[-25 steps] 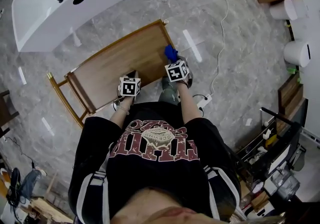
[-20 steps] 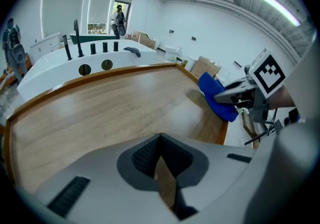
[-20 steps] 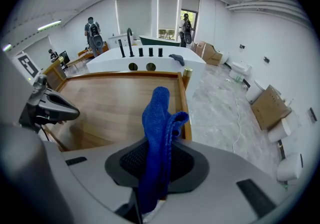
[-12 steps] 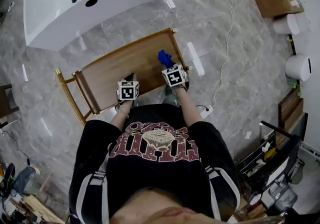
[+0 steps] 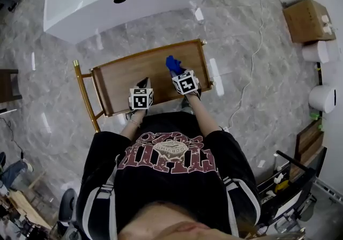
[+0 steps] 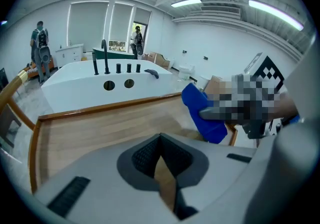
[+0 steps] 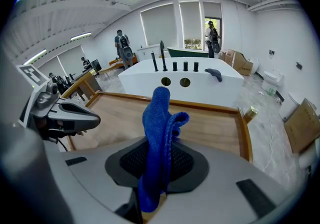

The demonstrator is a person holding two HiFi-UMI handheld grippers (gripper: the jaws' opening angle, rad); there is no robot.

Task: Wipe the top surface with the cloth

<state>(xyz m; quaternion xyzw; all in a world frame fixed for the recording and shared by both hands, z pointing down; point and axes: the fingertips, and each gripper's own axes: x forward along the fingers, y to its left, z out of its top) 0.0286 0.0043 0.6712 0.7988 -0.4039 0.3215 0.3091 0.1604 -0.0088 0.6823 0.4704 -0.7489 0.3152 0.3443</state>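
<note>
Since 1 s ago, blue cloth point(image 5: 172, 65) has moved in from the rt edge toward mid wooden top point(image 5: 128, 75). Right gripper point(image 7: 155, 188) is clamped on the cloth; left gripper point(image 6: 162, 178) has jaws together, empty. We advise pressing the cloth flat and overlapping the passes.

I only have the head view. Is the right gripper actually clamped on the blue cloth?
Observer: Yes. In the right gripper view the right gripper has its jaws shut on the cloth, which stands up in a fold ahead of them.
Operator: And the left one, is it carrying anything?
Observer: No. The left gripper is shut with nothing between its jaws. Only the wooden top shows beyond them.
</note>
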